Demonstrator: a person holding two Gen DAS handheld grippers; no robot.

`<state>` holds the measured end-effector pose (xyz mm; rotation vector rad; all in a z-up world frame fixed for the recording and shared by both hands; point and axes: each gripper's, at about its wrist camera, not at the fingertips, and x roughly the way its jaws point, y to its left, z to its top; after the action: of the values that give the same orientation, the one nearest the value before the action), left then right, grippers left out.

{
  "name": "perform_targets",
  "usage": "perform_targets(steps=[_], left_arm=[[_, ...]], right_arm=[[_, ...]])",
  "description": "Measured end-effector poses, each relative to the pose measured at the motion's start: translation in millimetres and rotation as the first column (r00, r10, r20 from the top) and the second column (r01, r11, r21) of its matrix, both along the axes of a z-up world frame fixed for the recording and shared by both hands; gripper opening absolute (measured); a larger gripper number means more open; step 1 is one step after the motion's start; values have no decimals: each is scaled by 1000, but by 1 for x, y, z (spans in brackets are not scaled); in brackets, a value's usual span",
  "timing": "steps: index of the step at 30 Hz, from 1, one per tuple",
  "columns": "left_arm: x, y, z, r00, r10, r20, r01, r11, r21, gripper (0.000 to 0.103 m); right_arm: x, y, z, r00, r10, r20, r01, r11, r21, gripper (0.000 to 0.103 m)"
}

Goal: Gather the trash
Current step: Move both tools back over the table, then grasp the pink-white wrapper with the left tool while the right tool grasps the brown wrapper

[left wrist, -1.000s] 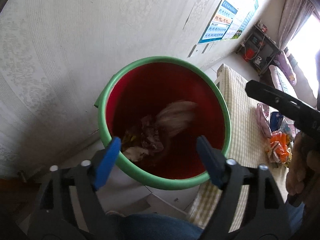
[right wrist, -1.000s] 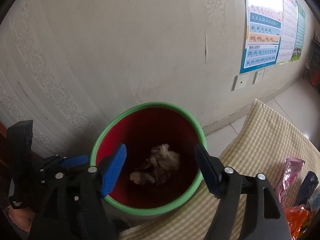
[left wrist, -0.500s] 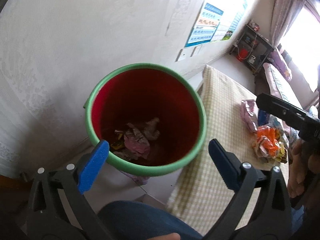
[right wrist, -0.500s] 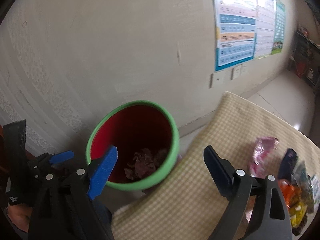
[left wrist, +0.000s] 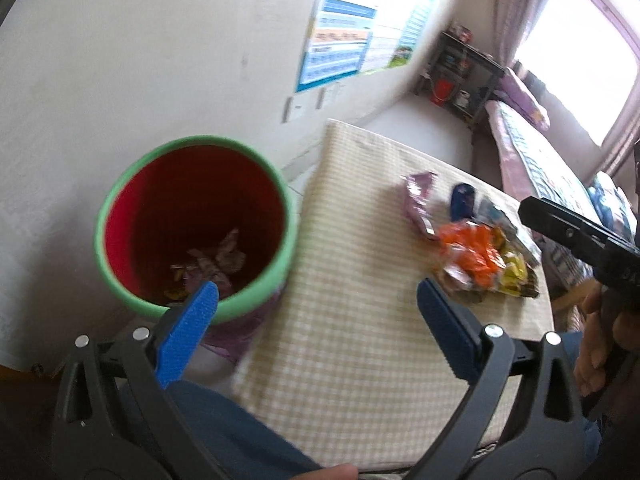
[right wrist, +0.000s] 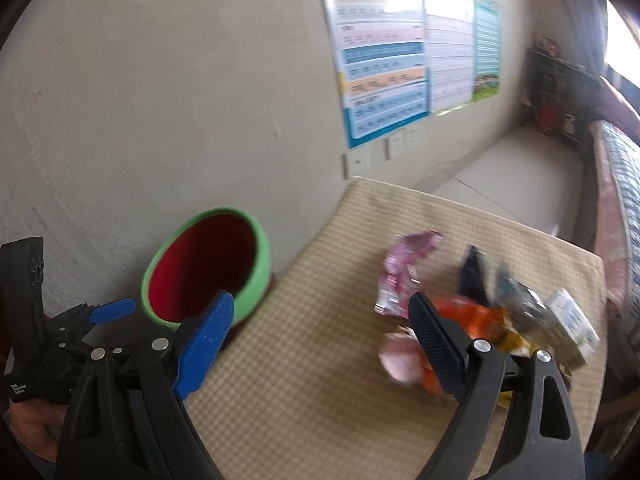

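- Table [right wrist: 304, 380], checked cloth, stands just beside the bin [left wrist: 120, 200]. Bin is red inside with a green rim and sits below the table's left edge. Crumpled wrappers already lie at its bottom.
- Trash pile [right wrist: 472, 312] sits on the far right of the cloth: pink wrapper [left wrist: 418, 196], orange packet [left wrist: 468, 248], dark blue piece [left wrist: 462, 198], small white carton [right wrist: 572, 324]. All well apart from the bin.
- Right gripper [right wrist: 320, 332]: jaws spread wide, holding nothing, aimed toward the pile.
- Left gripper [left wrist: 316, 308]: also wide open and empty, hovering between bin and table.
- Risk: the pile is loose and overlapping. A pinch may catch only a wrapper corner, which could slip free on the carry across the cloth.
- Risk: light foil may drift on release and miss the rim, landing on the floor.
- Risk: pushing into the heap could nudge the carton off the table's right edge.
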<state>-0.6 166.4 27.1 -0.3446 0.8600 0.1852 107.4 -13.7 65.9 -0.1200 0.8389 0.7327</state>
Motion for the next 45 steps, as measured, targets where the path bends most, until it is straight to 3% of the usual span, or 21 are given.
perform_targets(steps=[10,21,42,45], left_arm=[[30,-78,-3,991,-135,-4,135,991,3,97],[65,-128,-22,976,-216,-41,215,976,-26,97],[126,-128,-67,972,-190,-138,183,981,-66,97],[134,-126,-75,969,-194,-151,183,980,-84,92]], right_arm=[[8,-104,-15,984,-178,-16,177,984,-28,86],[12,-185,-41,947,-318,-53,314,947,-74,86],[72,-220,-115,876,-431,-216,406,901,-154,83],[79,-222,-121,867,-441,-231,412,896,-165,82]])
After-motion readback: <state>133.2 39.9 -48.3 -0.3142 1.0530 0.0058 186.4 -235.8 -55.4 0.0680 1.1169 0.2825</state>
